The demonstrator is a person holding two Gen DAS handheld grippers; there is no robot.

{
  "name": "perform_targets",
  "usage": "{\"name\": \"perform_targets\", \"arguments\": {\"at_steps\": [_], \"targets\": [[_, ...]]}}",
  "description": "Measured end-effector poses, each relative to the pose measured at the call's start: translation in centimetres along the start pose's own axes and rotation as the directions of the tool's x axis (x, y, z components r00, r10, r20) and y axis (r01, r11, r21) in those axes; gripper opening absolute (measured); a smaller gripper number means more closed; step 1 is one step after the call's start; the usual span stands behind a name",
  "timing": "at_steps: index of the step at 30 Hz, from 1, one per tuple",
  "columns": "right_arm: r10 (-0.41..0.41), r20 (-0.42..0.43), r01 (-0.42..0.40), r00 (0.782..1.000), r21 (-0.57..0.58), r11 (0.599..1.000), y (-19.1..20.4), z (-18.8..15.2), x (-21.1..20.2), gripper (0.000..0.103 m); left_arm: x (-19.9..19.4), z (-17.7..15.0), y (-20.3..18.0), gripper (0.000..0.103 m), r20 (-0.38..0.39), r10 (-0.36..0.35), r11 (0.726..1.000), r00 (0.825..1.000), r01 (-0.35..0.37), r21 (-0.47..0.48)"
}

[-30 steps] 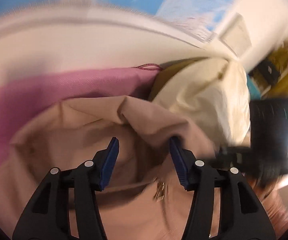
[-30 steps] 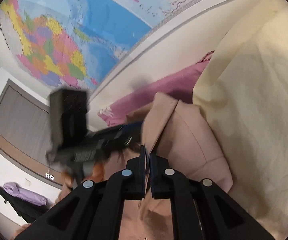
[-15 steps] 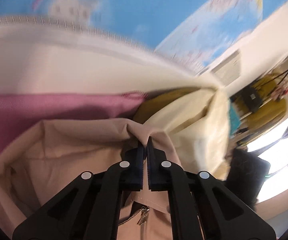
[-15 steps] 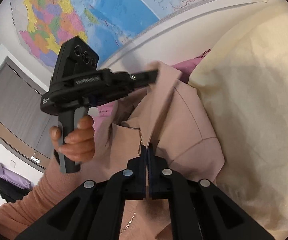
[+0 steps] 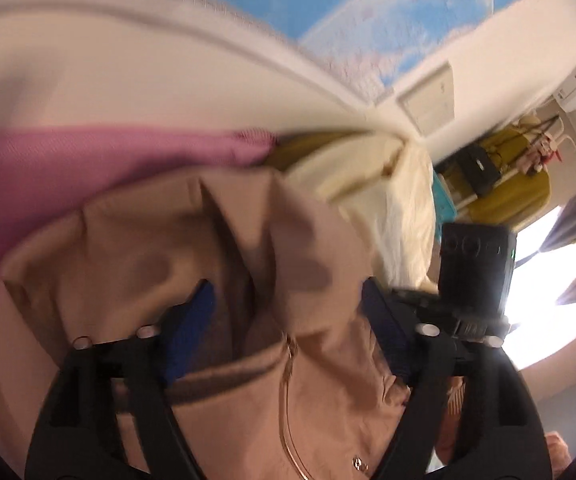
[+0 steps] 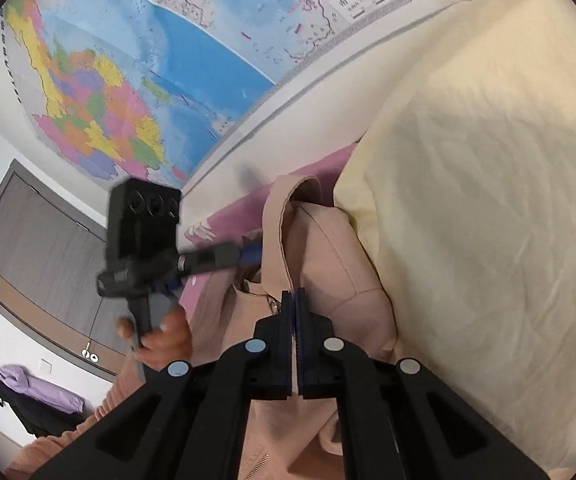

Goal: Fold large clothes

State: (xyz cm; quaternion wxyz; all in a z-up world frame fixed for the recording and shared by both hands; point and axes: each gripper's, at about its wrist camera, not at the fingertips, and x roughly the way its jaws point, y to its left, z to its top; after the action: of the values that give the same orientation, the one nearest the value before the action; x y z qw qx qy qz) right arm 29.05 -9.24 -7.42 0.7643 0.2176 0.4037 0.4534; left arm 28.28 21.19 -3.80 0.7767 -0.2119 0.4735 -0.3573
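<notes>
The right gripper point(image 6: 295, 304) pinches the pink jacket point(image 6: 327, 264) beside its zipper; the left gripper point(image 5: 288, 312) gapes, collar fold between its fingers, gripping nothing.

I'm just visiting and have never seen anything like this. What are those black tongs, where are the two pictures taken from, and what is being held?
No robot here: a person holds a hand tool in each hand, each with a camera looking along its two fingers. The left gripper stands open around a fold of the beige zip jacket. The right gripper is shut on that jacket's edge near the zipper. Its view also shows the person's left hand. Around lie a pink cloth and a cream sheet, below a wall map.
</notes>
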Motion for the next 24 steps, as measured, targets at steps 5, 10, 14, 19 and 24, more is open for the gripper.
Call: {"name": "perform_targets", "arguments": {"at_steps": [5,10,14,19,24], "targets": [[-0.046,-0.031,0.045,0.998,-0.028,0.999,0.5,0.3,-0.2,0.002,2.4,-2.1,-1.1,0.046,-0.061,0.032,0.996,0.998,-0.027,0.083],[-0.151,-0.058,0.144,0.987,-0.108,0.984,2.3,1.2,0.1,0.002,1.2,-4.3,-3.9,0.013,0.062,0.112,0.978,0.992,-0.121,0.169],[-0.168,-0.125,0.151,0.978,-0.136,0.979,2.8,1.1,1.1,0.003,-1.5,-7.2,-7.4,0.012,0.184,0.174,0.931,0.967,-0.223,0.289],[-0.235,-0.122,0.214,0.964,-0.161,0.963,3.1,1.1,1.5,0.004,-1.3,-6.7,-6.9,0.020,0.203,0.287,0.900,0.936,-0.336,0.277],[-0.250,-0.027,0.245,0.968,-0.132,0.961,3.1,0.3,-2.4,0.050,-3.2,-5.8,-4.6,0.059,0.233,0.292,0.914,0.928,-0.342,0.218]]}}
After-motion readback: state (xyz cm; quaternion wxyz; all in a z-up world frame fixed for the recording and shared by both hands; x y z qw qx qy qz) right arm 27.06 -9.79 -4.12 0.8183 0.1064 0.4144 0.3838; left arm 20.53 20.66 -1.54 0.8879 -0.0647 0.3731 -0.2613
